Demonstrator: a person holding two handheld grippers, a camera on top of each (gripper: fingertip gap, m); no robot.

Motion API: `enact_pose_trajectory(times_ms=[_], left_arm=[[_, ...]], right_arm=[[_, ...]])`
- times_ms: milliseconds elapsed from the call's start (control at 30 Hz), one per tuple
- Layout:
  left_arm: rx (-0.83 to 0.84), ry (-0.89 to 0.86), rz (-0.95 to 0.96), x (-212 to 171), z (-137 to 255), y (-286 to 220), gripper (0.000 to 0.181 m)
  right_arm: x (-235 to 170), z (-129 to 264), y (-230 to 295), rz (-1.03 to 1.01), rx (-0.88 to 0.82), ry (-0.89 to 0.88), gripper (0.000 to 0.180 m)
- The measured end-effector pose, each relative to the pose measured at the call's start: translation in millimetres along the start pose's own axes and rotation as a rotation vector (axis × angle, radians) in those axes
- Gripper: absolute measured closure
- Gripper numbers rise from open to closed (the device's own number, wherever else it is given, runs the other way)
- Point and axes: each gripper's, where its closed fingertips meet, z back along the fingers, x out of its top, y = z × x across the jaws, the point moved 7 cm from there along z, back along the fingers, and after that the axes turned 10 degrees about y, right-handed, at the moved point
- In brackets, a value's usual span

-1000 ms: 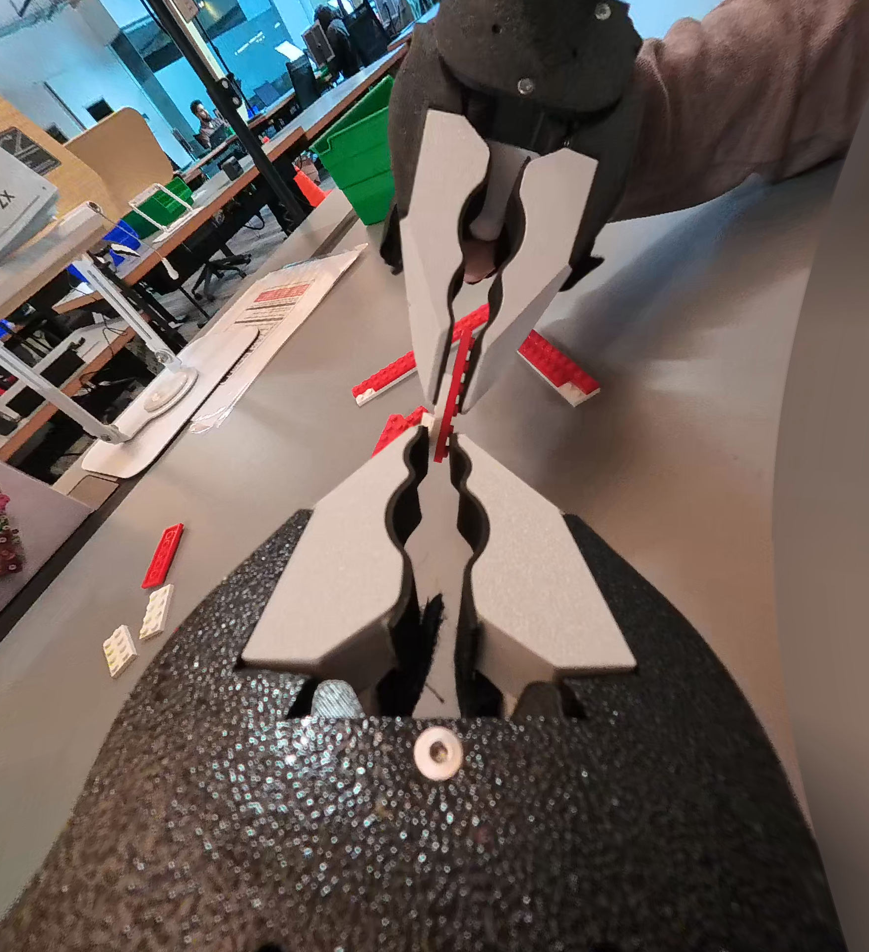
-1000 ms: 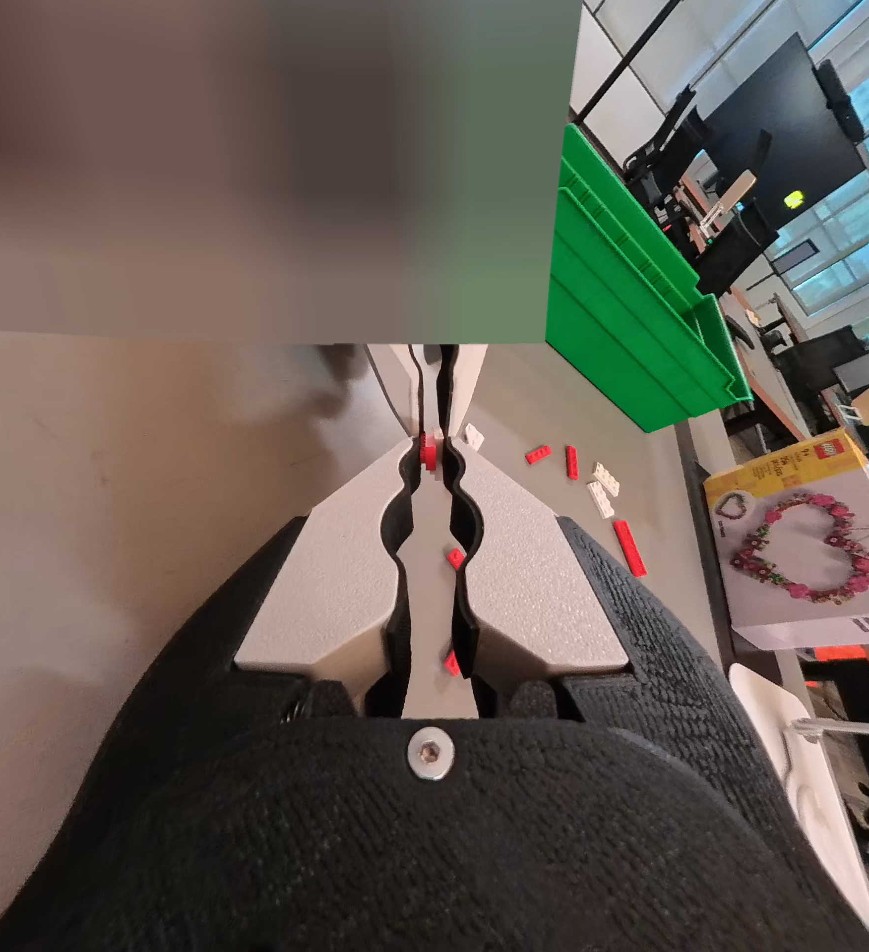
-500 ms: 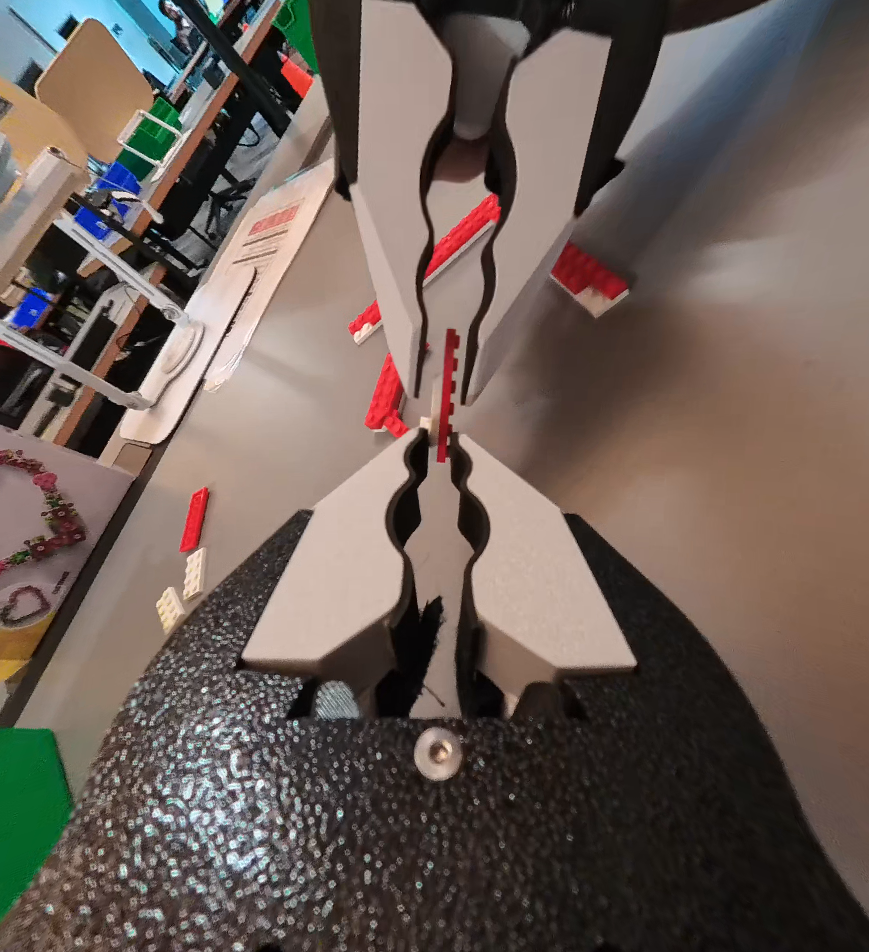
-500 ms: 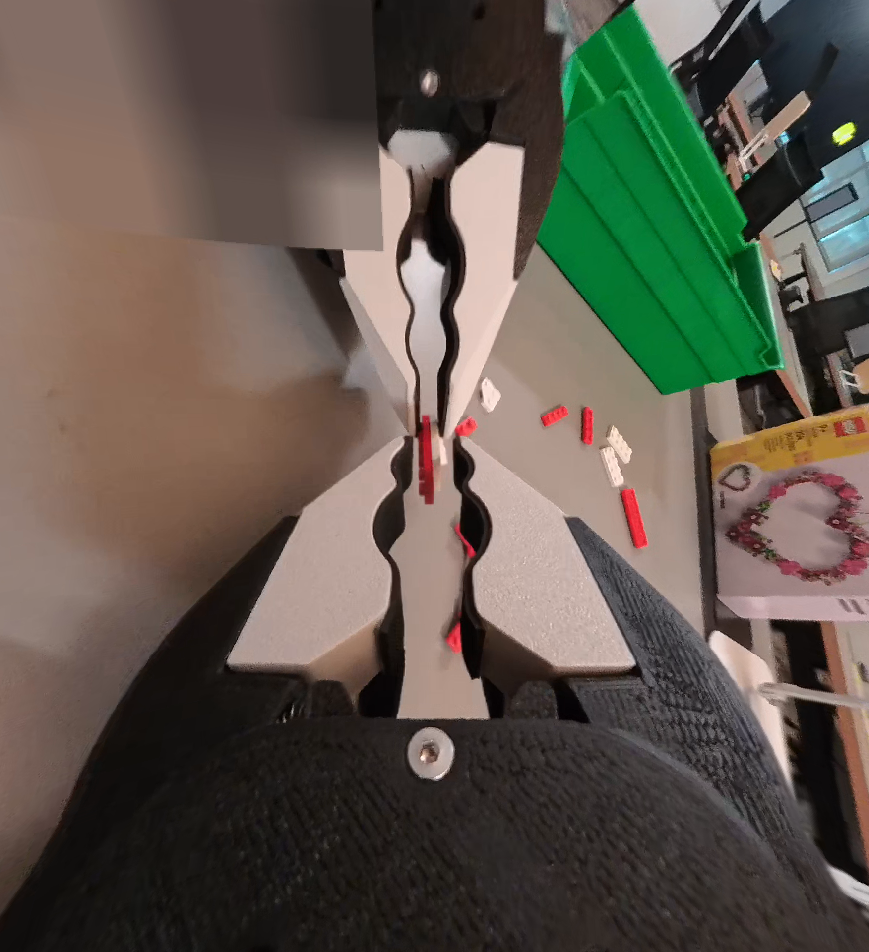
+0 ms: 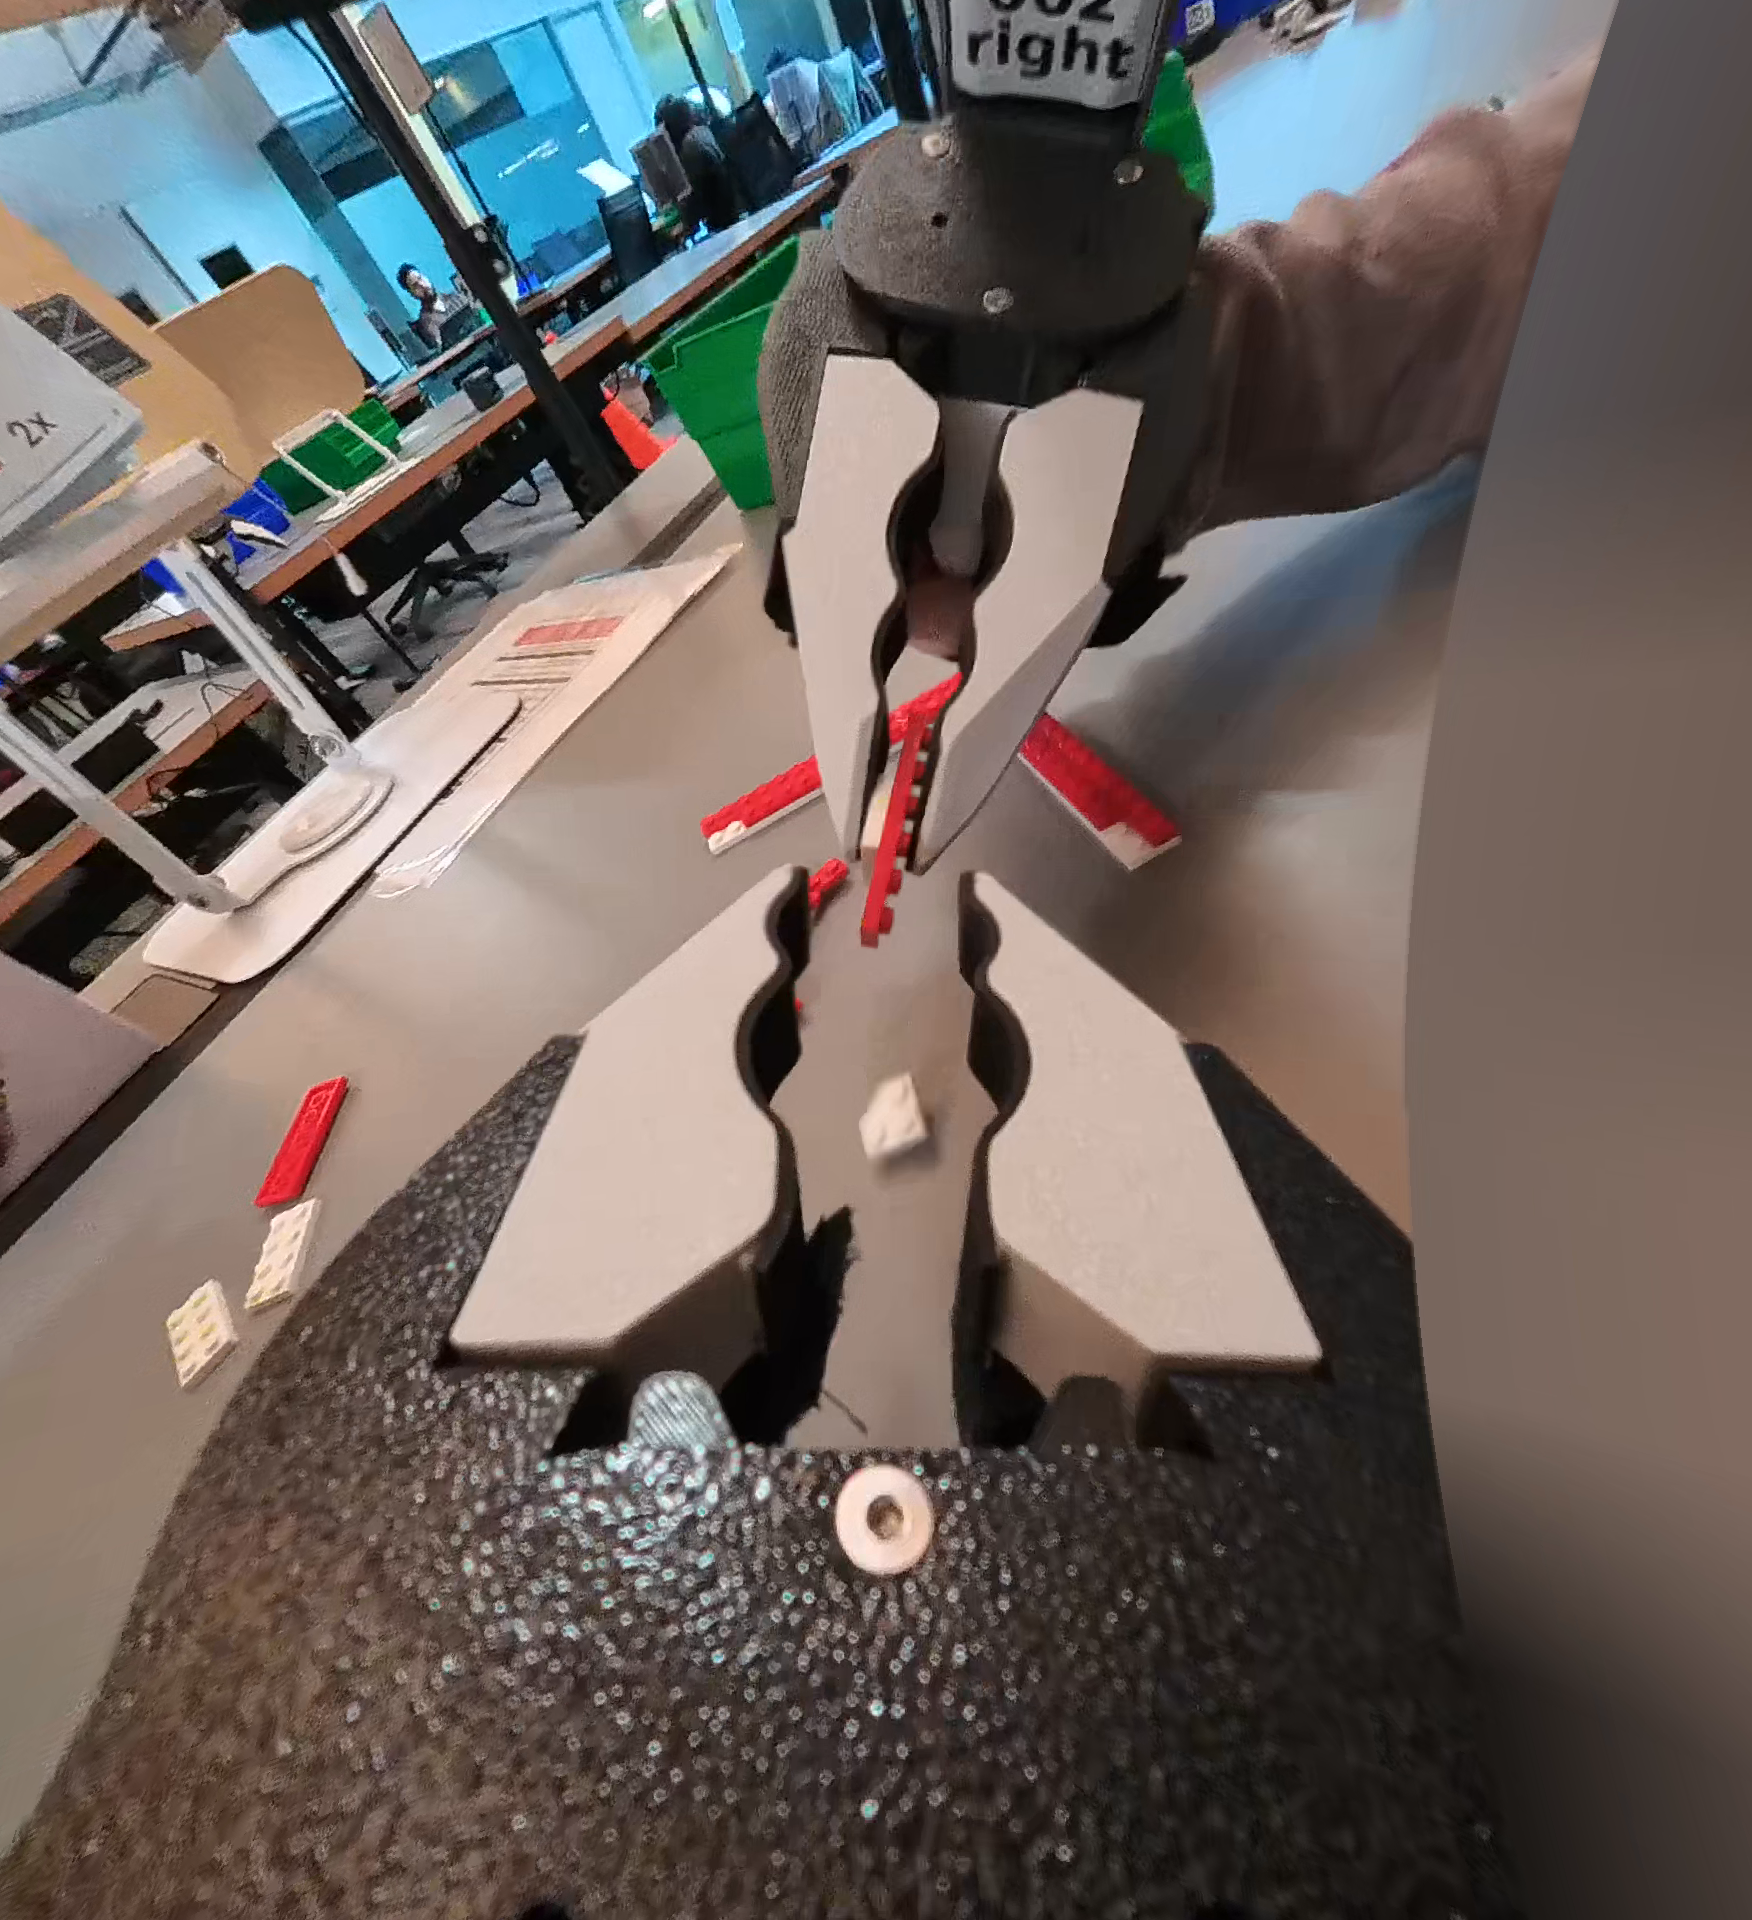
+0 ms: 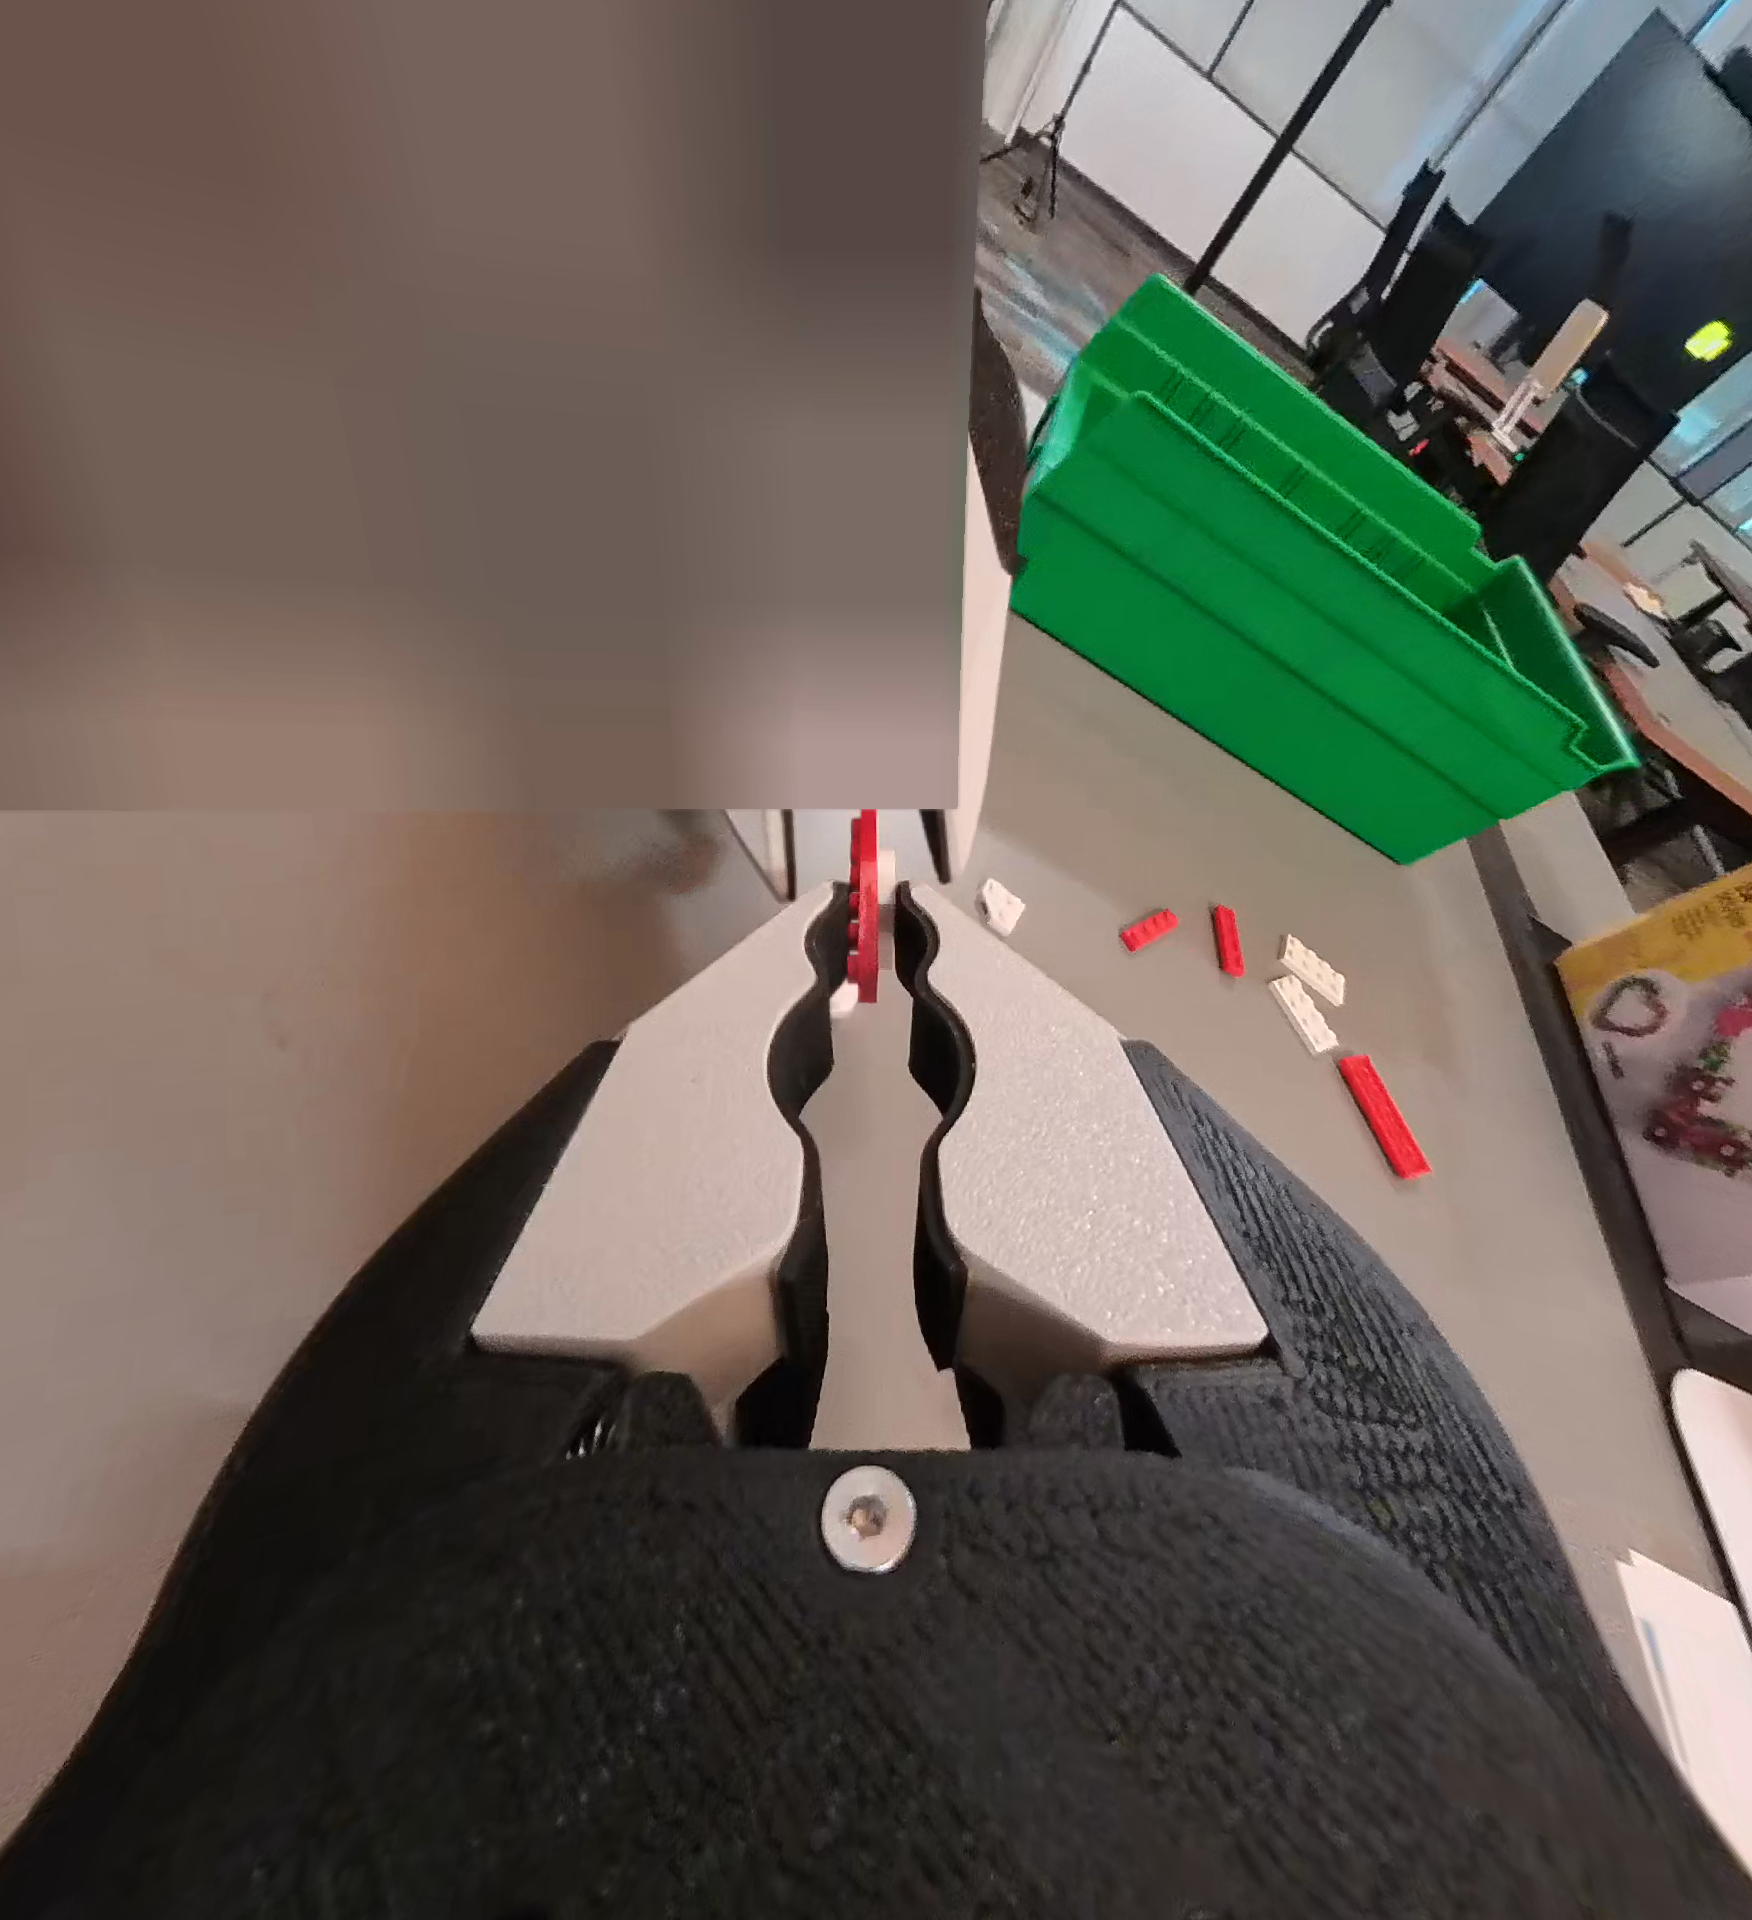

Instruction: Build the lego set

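Note:
My right gripper point(image 6: 867, 896) is shut on a thin red plate point(image 6: 863, 940) held on edge, with a small white piece against it at the tips. In the left wrist view the right gripper point(image 5: 887, 854) points toward me, and the red plate point(image 5: 884, 868) sticks out below its tips. My left gripper point(image 5: 882, 891) is open and empty, its jaws standing apart on either side of the plate's free end. A small, blurred white piece point(image 5: 893, 1130) shows loose between the left jaws, over the table. Most of the left gripper is hidden in the right wrist view.
Red plate assemblies point(image 5: 1100, 790) lie on the grey table behind the grippers. Loose red point(image 6: 1383, 1114) and white plates point(image 6: 1313, 966) lie near the table edge. Stacked green bins point(image 6: 1267, 623), the set's box point(image 6: 1734, 1039), an instruction sheet point(image 5: 560, 655) and a white stand point(image 5: 311, 831) are around.
My left gripper has opened and let go of the red plate. The right gripper still holds the plate. A small white piece now shows loose between the left jaws.

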Motion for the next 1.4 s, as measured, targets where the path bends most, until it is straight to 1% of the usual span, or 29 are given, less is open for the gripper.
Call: enact_pose_trajectory(times_ms=[67, 167, 267, 333, 467, 533, 667, 767, 800, 867, 900, 933, 1000, 1033, 1100, 1167, 1233, 1267, 1333, 1400], left_arm=[[0.005, 0.021, -0.008, -3, 0, 1, 0.155], [-0.007, 0.064, 0.033, -11, 2, 6, 0.153], [-0.025, 0.150, 0.065, -24, 5, 12, 0.152], [-0.076, 0.215, 0.113, -34, 5, 12, 0.155], [-0.110, 0.288, 0.179, -45, 3, 13, 0.152], [-0.115, 0.309, 0.184, -47, 1, 12, 0.151], [-0.122, 0.287, 0.138, -41, -6, 5, 0.153], [-0.098, 0.260, 0.022, -34, -12, -3, 0.155], [-0.084, 0.258, -0.025, -32, -13, -5, 0.157], [-0.052, 0.253, -0.119, -29, -16, -10, 0.173], [-0.037, 0.258, -0.162, -29, -18, -13, 0.176], [-0.014, 0.270, -0.193, -28, -19, -13, 0.177], [0.036, 0.303, -0.247, -29, -21, -12, 0.177], [0.061, 0.319, -0.275, -30, -22, -11, 0.178], [0.097, 0.361, -0.327, -32, -24, -11, 0.177], [0.123, 0.401, -0.380, -33, -26, -12, 0.177], [0.159, 0.430, -0.454, -33, -28, -14, 0.177], [0.171, 0.441, -0.494, -32, -28, -16, 0.177], [0.180, 0.461, -0.545, -33, -31, -19, 0.177], [0.179, 0.469, -0.559, -34, -32, -20, 0.177]], right_arm=[[-2, 0, -1, -0.006, -0.004, 0.008, 0.174], [-7, -2, -2, 0.002, -0.013, 0.047, 0.174], [-10, -5, -1, 0.043, -0.031, 0.104, 0.174], [-10, -9, 2, 0.093, -0.053, 0.153, 0.174], [-18, -22, 12, 0.265, -0.076, 0.316, 0.174], [-19, -27, 15, 0.312, -0.081, 0.334, 0.174], [-23, -29, 18, 0.390, -0.095, 0.334, 0.174], [-20, -29, 22, 0.437, -0.095, 0.285, 0.174], [-18, -29, 23, 0.441, -0.093, 0.270, 0.174], [-16, -28, 23, 0.433, -0.092, 0.255, 0.174], [-16, -28, 22, 0.425, -0.093, 0.257, 0.173], [-17, -27, 21, 0.410, -0.092, 0.261, 0.172], [-17, -25, 19, 0.340, -0.068, 0.273, 0.156], [-16, -23, 16, 0.269, -0.040, 0.283, 0.149], [-15, -20, 9, 0.084, 0.029, 0.315, 0.148], [-18, -17, -1, -0.109, 0.045, 0.379, 0.148], [-23, -17, -1, -0.262, 0.131, 0.444, 0.148], [-24, -17, 0, -0.311, 0.169, 0.449, 0.148], [-26, -18, 4, -0.364, 0.224, 0.441, 0.155], [-28, -19, 4, -0.373, 0.221, 0.447, 0.170]])
